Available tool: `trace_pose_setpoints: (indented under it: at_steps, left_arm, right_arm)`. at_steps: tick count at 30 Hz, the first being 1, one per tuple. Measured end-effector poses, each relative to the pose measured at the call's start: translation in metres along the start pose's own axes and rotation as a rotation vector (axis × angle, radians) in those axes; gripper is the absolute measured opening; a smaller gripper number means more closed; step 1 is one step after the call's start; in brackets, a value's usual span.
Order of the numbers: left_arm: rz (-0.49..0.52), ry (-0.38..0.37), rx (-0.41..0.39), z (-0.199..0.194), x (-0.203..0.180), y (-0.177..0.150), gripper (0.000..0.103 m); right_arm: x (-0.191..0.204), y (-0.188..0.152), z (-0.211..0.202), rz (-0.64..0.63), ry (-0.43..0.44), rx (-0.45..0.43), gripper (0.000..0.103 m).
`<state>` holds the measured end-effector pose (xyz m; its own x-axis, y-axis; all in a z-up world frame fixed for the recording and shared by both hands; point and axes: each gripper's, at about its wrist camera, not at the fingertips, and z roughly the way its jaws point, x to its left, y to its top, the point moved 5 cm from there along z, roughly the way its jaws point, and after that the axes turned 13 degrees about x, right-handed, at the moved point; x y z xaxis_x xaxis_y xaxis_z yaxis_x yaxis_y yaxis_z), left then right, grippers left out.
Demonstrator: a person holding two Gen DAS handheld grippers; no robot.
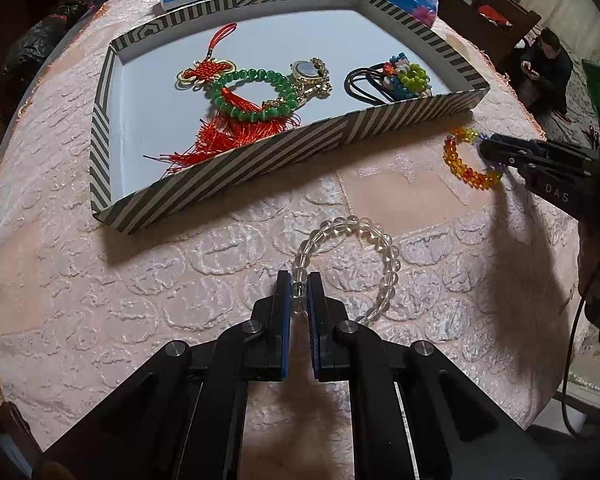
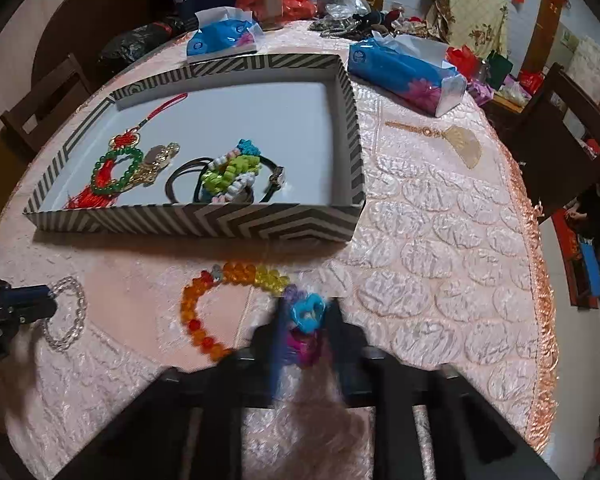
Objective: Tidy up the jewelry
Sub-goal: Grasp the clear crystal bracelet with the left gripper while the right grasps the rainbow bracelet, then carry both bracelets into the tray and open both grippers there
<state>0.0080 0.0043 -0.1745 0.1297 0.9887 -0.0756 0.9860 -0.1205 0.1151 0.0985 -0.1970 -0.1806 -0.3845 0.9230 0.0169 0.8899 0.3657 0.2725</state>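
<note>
The left hand-held gripper [image 1: 299, 280] was closed on the clear bracelet [image 1: 350, 268], which lay on the bench [image 1: 140, 300] just in front of the striped tray [image 1: 228, 168]. The right hand-held gripper [image 2: 305, 320] pinched the bright charms of the rainbow bracelet [image 2: 220, 308], near the tray's front wall; its fingers were blurred. Both grips caught only a short part of each loop, so beads could probably slip free on lifting. A dangling loop might also snag the tray wall or land on the green bracelet [image 1: 252, 94] and tangle.
</note>
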Motion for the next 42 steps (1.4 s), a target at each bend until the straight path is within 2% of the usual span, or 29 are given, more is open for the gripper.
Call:
trace_pose_setpoints:
  at_steps: [5, 15, 21, 28, 42]
  left_arm:
    - [0.013, -0.017, -0.002, -0.002, -0.005, 0.0, 0.006]
    - [0.024, -0.065, -0.042, -0.024, -0.014, -0.001, 0.006]
    - [0.019, -0.102, -0.072, -0.036, -0.013, -0.002, 0.006]
    - [0.018, -0.171, -0.149, -0.071, -0.012, 0.001, 0.006]
    - [0.019, -0.167, -0.222, -0.107, -0.01, 0.019, 0.006]
  right_arm:
    - [-0.01, -0.012, -0.006, 0.098, 0.068, 0.016, 0.004]
    - [-0.003, -0.047, -0.06, 0.226, 0.188, -0.042, 0.004]
    - [0.02, -0.054, -0.082, 0.204, 0.213, -0.06, 0.004]
    - [0.035, -0.055, -0.1, 0.165, 0.214, -0.092, 0.004]
    - [0.043, -0.027, -0.113, 0.108, 0.202, -0.12, 0.004]
